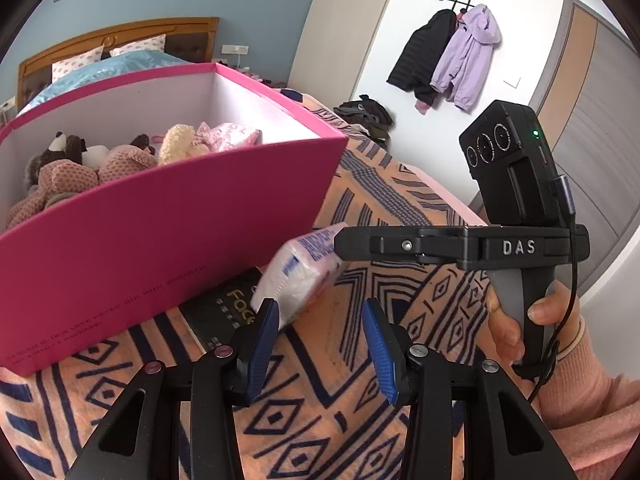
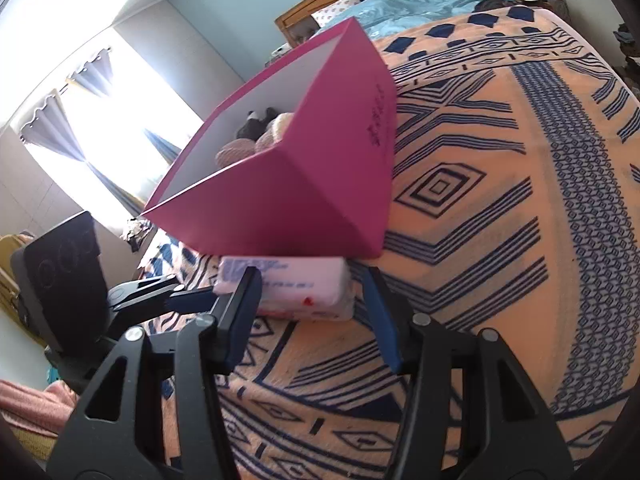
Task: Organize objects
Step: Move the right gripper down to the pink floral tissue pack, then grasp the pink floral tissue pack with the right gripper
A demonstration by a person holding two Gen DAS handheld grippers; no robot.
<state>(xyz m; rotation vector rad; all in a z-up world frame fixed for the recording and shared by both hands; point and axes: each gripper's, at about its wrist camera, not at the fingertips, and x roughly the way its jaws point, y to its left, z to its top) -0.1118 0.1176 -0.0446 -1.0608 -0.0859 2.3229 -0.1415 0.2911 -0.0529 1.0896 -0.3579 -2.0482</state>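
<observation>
Blue-padded fingers of the left gripper [image 1: 320, 354] stand apart over an orange blanket [image 1: 348, 412] with dark blue geometric lines, spread on a bed; beyond it are a wooden headboard [image 1: 120, 36], blue wall, and coats [image 1: 452, 56] on a white wall. In the right wrist view a bright window [image 2: 100, 120] with curtains shows. A pink box [image 1: 160, 236] sits on the blanket, holding plush toys [image 1: 100, 160]. A tissue pack [image 2: 288, 288] lies on the blanket just beside the box's base; in that view its long axis runs left to right. The right gripper [image 2: 316, 312] is spread wide, fingers on either side of the pack, not clamped. A dark packet [image 1: 224, 308] lies by the box.
</observation>
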